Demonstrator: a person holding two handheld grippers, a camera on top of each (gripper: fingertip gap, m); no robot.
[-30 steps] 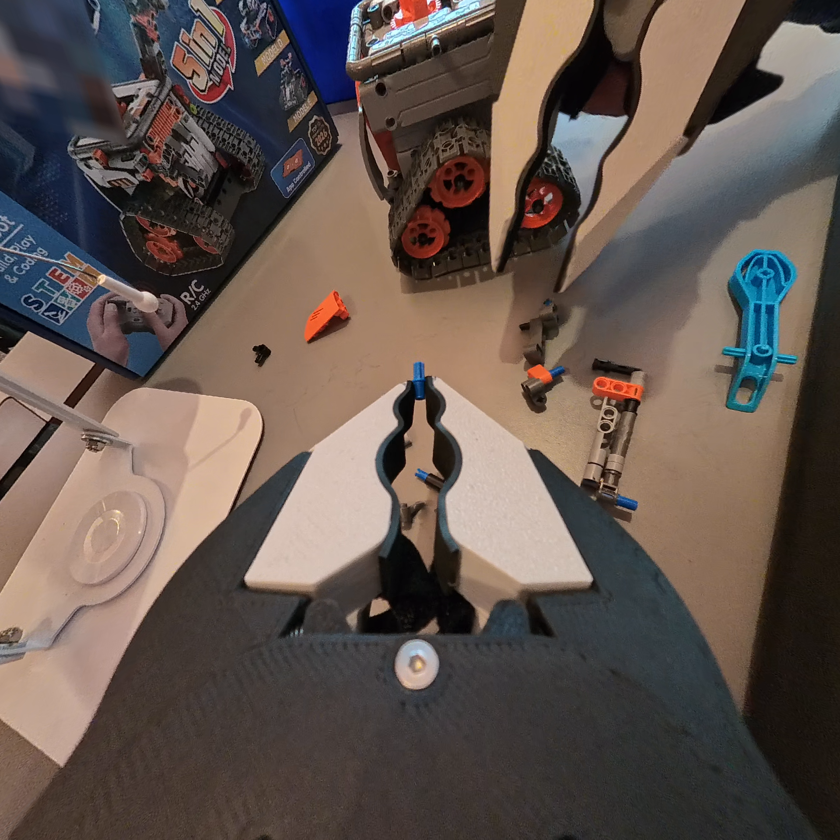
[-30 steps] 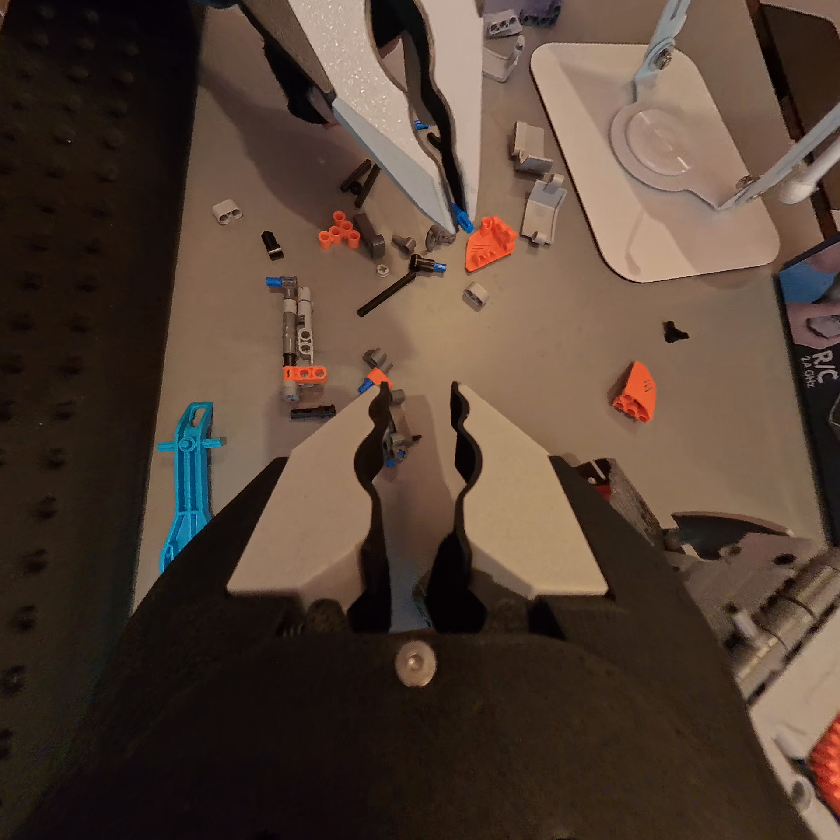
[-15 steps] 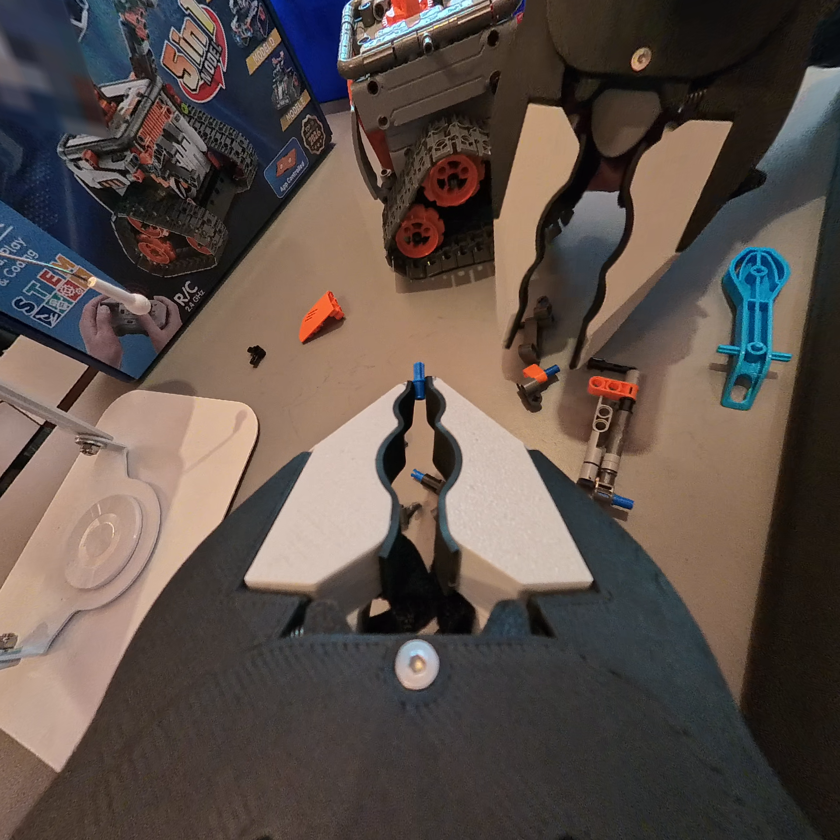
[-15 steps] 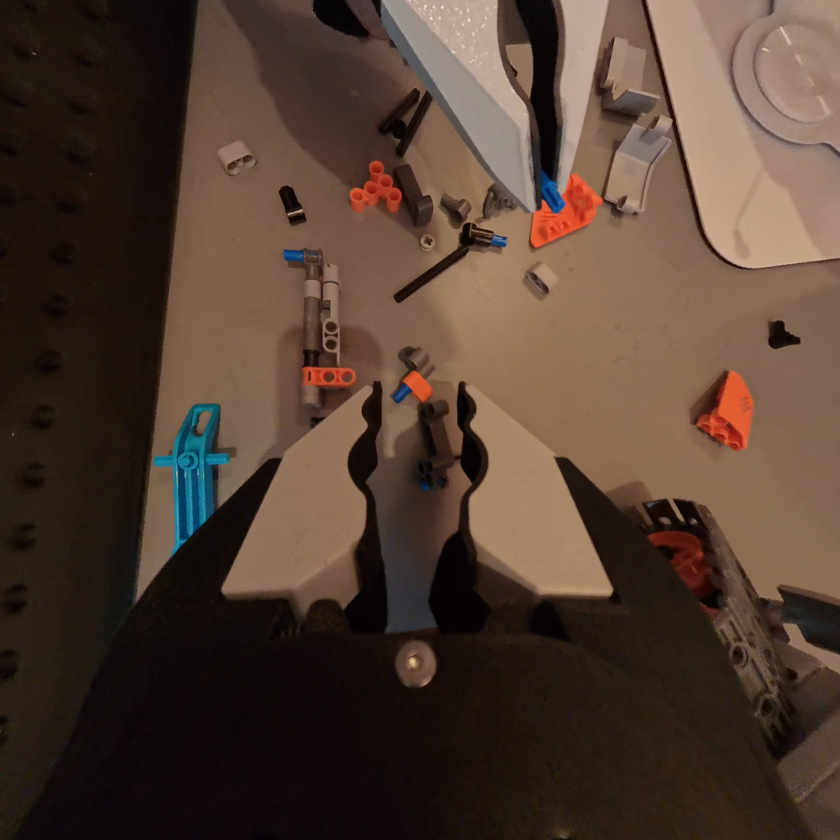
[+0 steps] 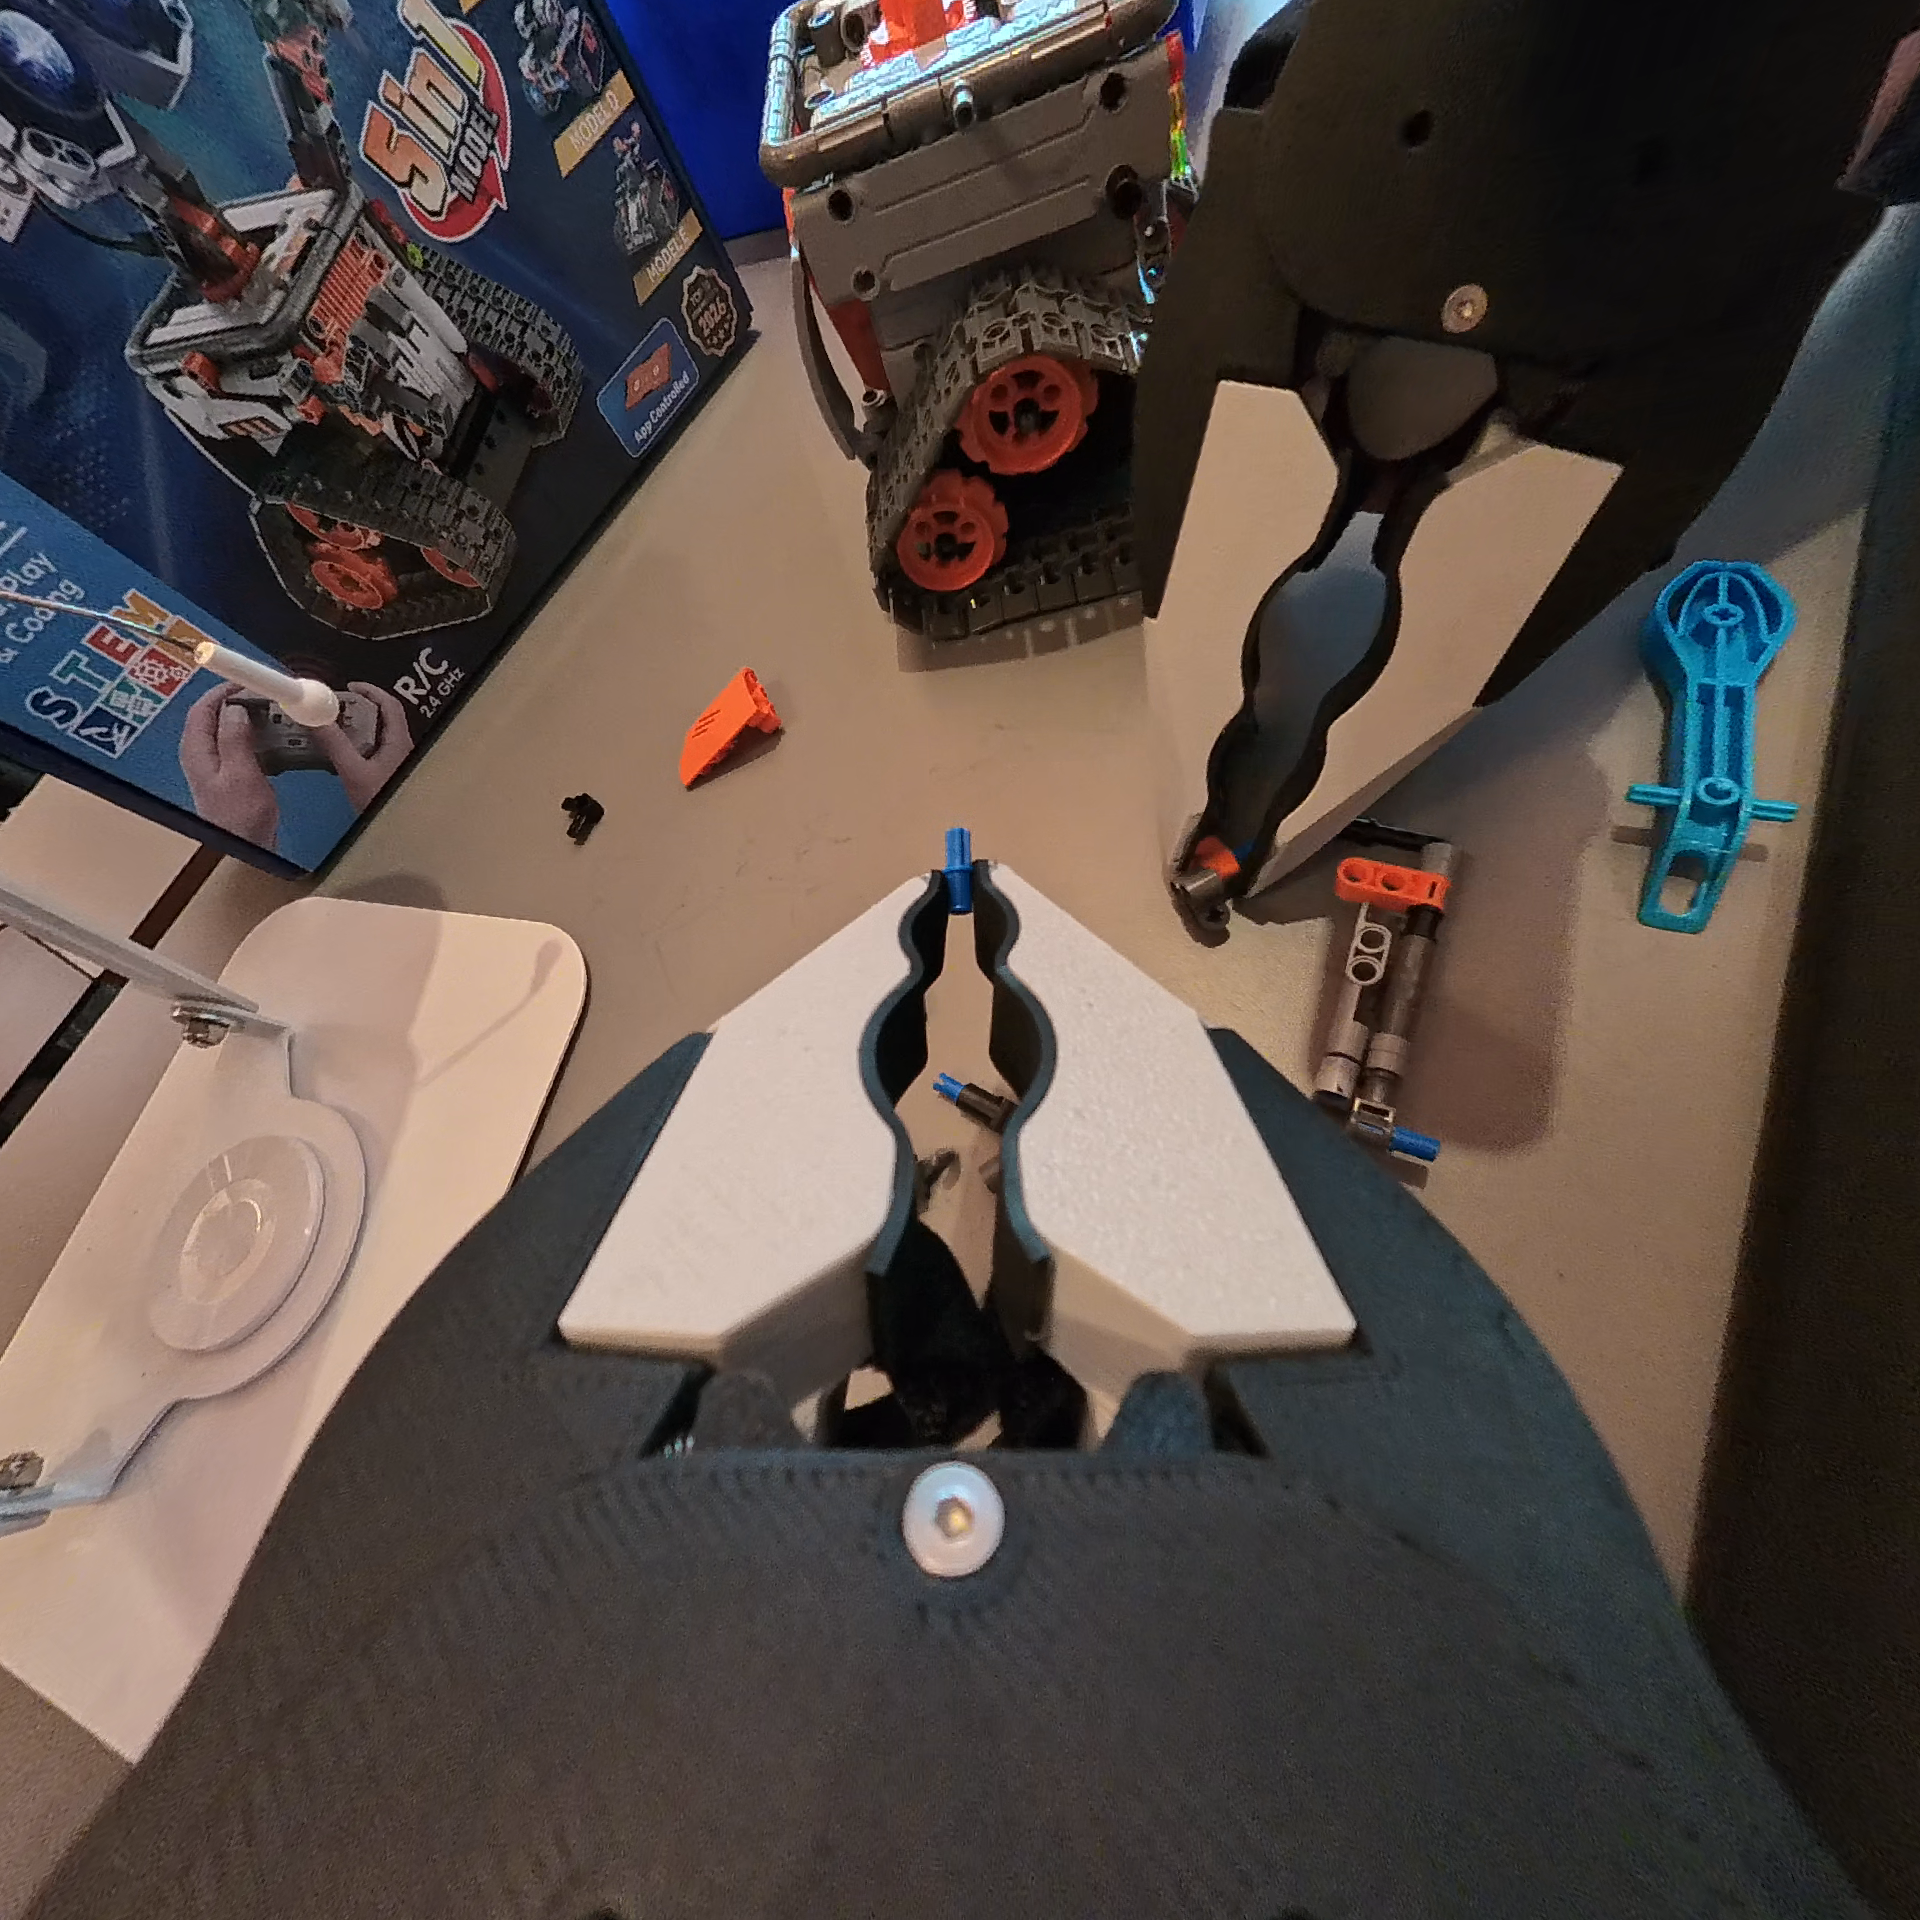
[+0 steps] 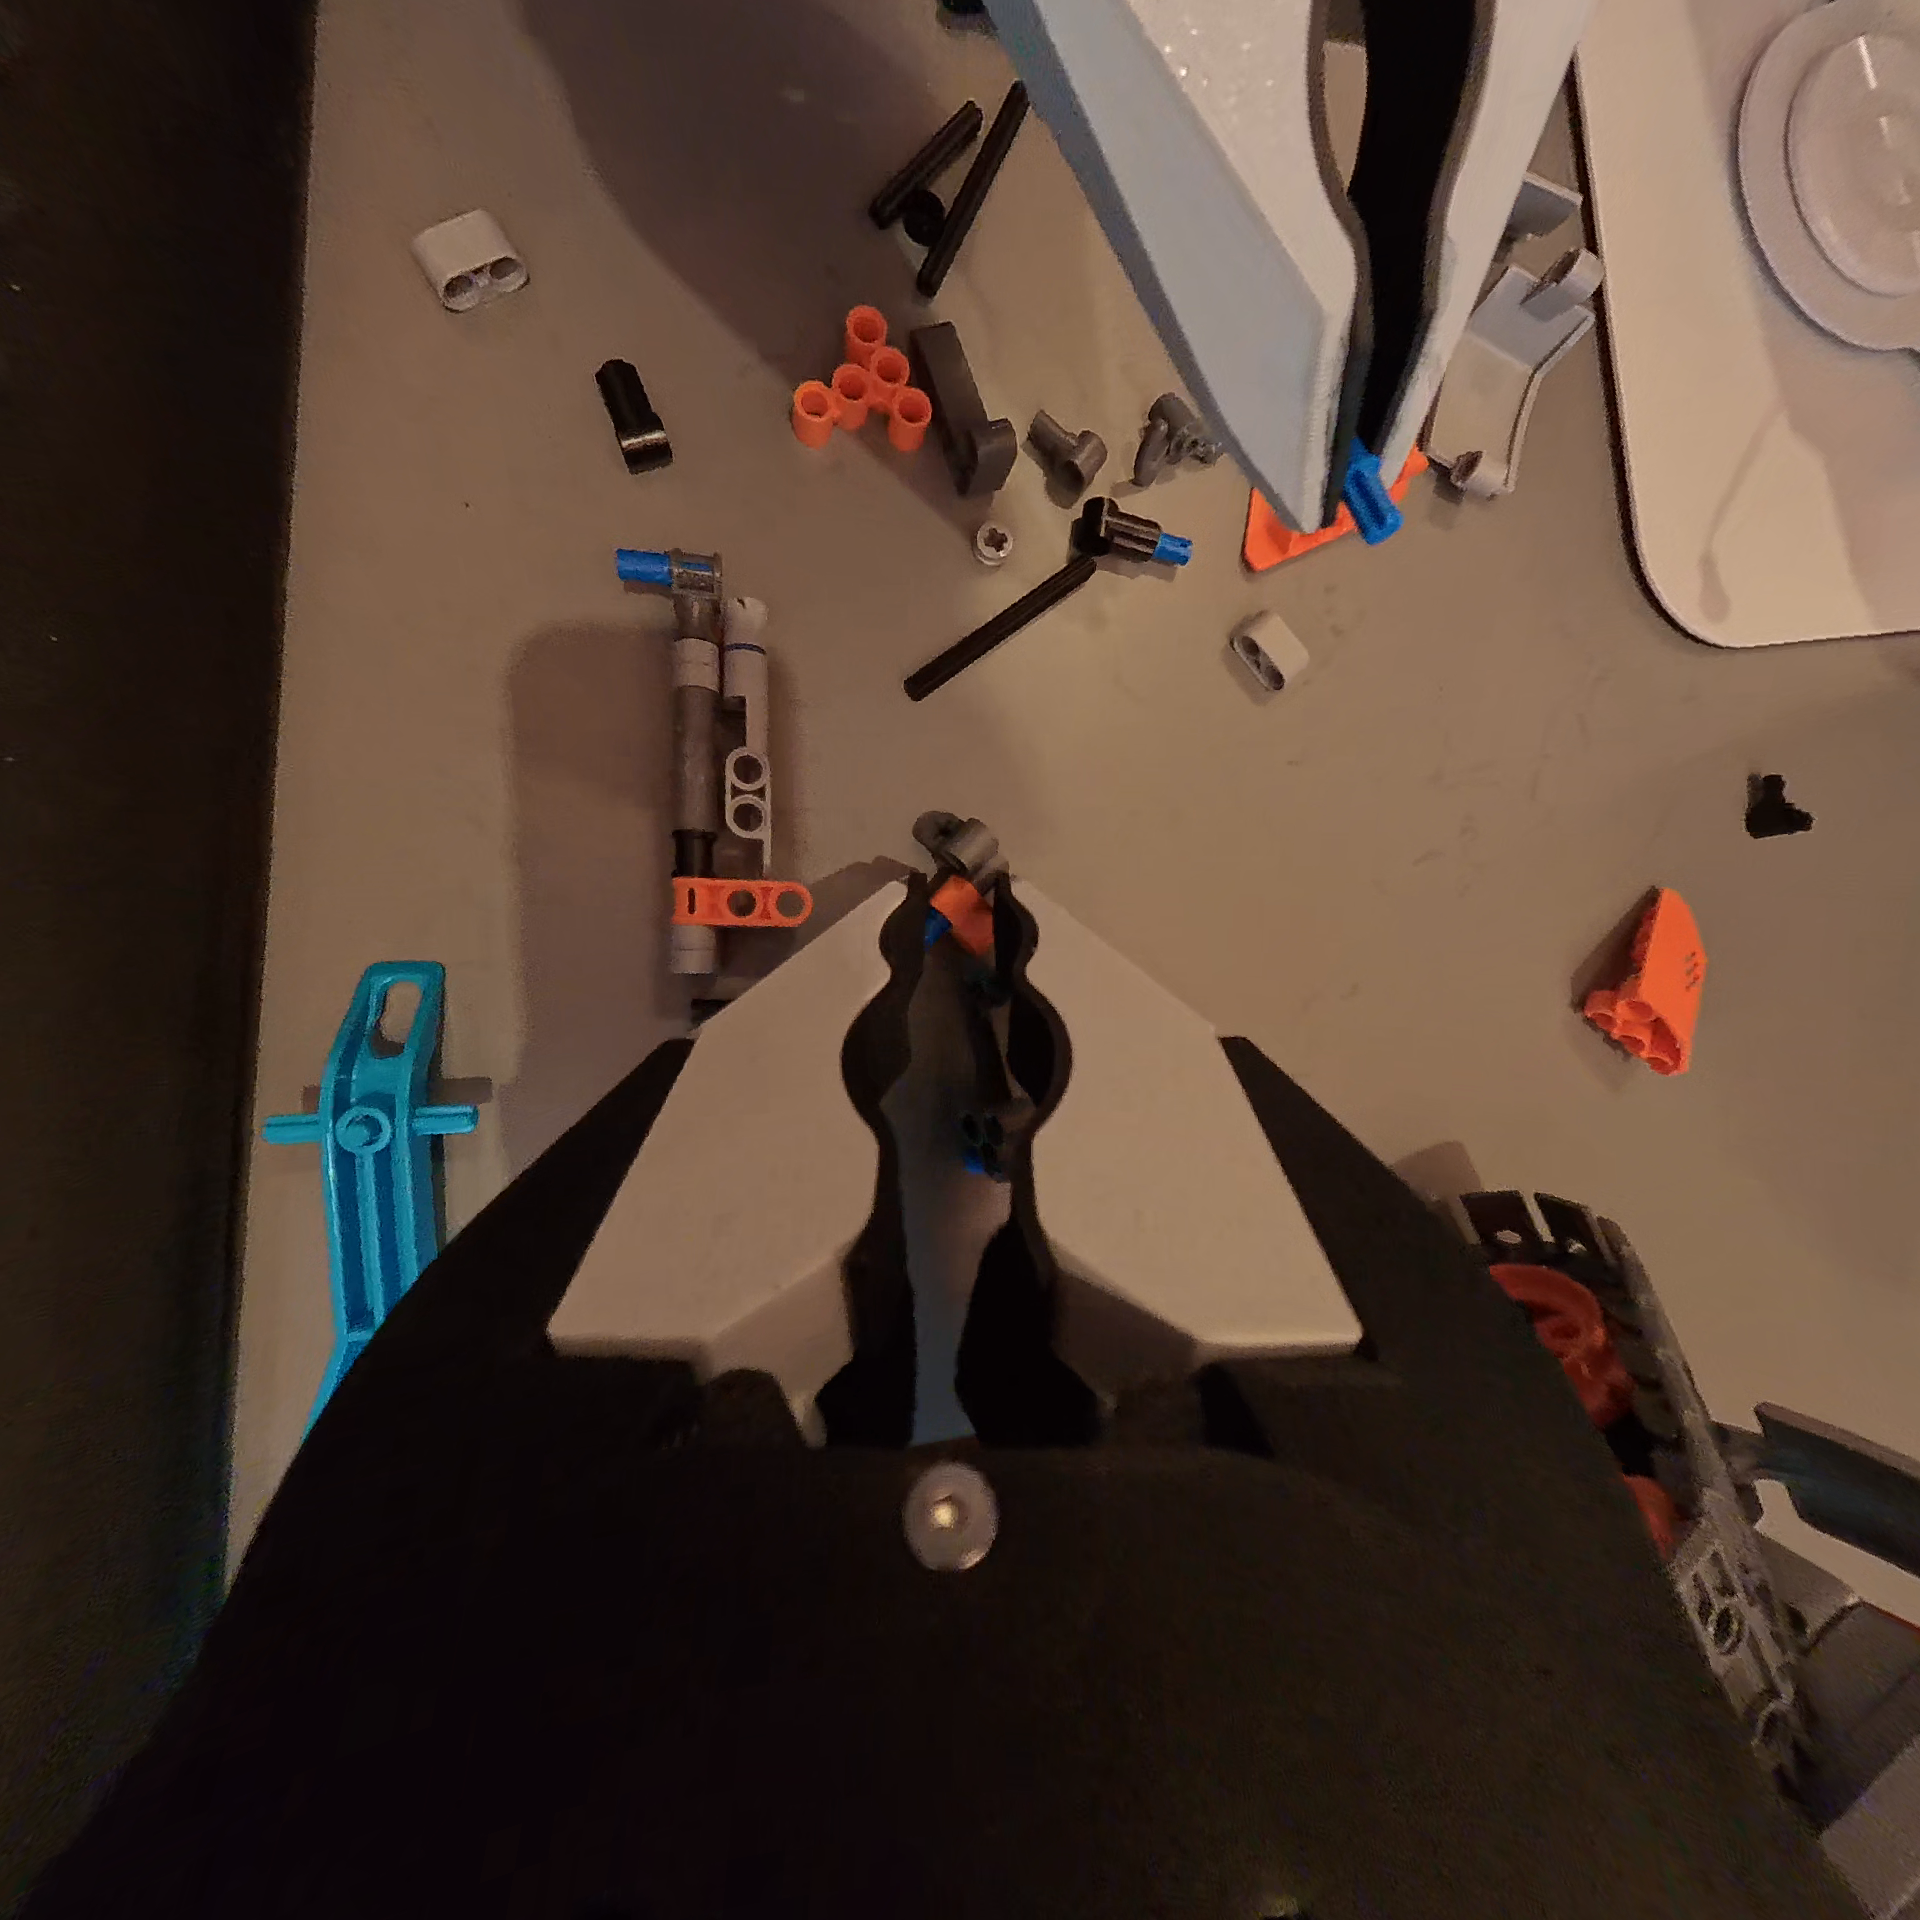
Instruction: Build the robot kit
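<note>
My left gripper (image 5: pixel 958 896) is shut on a small blue pin (image 5: pixel 957 854) that sticks out of its tips, held above the grey table. It also shows at the top of the right wrist view (image 6: pixel 1356 488), over a flat orange piece (image 6: pixel 1283 535). My right gripper (image 6: pixel 958 899) is down at the table, its fingers closed on a small grey, orange and blue assembly (image 6: pixel 961 909). In the left wrist view the right gripper (image 5: pixel 1221 868) stands tips-down on that assembly (image 5: pixel 1205 871), next to a grey rod assembly with an orange beam (image 5: pixel 1387 966).
A tracked model vehicle (image 5: pixel 987 416) stands at the back beside its printed box (image 5: pixel 312 364). A light-blue tool (image 6: pixel 374 1122), an orange wedge (image 6: pixel 1652 987), several loose small parts (image 6: pixel 862 384) and a white stand base (image 5: pixel 312 1091) lie around. A black mat (image 6: pixel 125 727) borders the table. Spacing between my two grippers at the tips: around 8 cm.
My right gripper came down over the small grey-orange assembly and its fingers closed on it. My left gripper has kept still with the blue pin.
</note>
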